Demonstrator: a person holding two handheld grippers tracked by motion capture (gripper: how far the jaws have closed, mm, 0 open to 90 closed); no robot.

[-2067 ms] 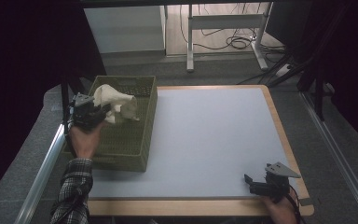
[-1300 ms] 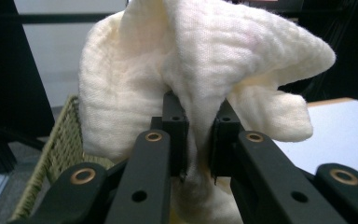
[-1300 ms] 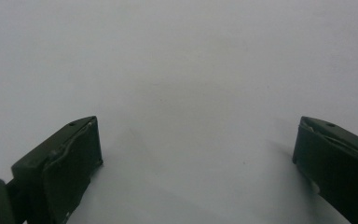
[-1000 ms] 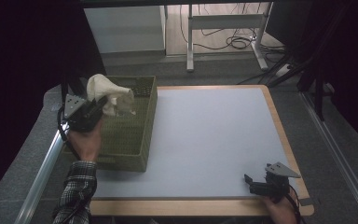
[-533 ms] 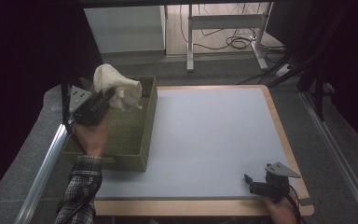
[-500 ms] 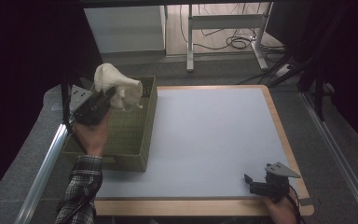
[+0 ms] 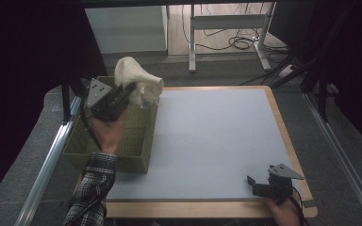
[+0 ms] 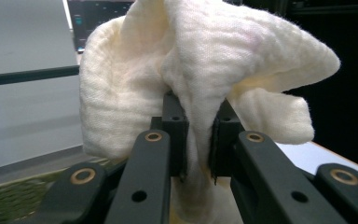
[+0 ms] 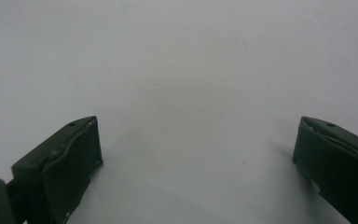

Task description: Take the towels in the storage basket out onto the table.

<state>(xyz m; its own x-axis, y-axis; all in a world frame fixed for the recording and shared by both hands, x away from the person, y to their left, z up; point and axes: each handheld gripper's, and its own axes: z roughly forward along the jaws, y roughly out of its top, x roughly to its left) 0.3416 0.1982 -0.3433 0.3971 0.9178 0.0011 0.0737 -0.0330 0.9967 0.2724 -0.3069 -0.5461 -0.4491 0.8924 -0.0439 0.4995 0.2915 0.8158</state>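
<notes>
**Cream cloth held clear of the green basket**

A crumpled cream cloth [image 7: 136, 84] is clamped between the jaws of the left gripper [image 7: 126, 93] — in the left gripper view the two black jaws are seen drawn close together, with a pinched fold of the fabric [image 8: 200, 93] squeezed between their pads and the rest billowing out above and to both sides. In the high view the cloth is carried above the far right corner of the olive-green woven basket [image 7: 134, 141], lifted free of its rim and touching nothing but the gripper. The left gripper is angled up and toward the far side of the basket, with its grey three-cornered plate facing the camera; the hand behind it, and a sleeve in a black-and-white check, are seen over the basket's near half.

The basket itself is set at the left edge of a pale blue-grey mat [image 7: 207, 141] that is framed by a wooden border, its long side lying along that edge. What lies inside the basket cannot be made out past the hand.

The right gripper [image 7: 259, 186] is rested well apart from the basket — at the mat's near right corner, diagonally across from it. Its jaws are spread wide in the right gripper view [image 9: 198, 154], with nothing between them but bare mat, and nothing is held.

Beyond the basket, a grey floor with cables and metal table legs is seen.
</notes>
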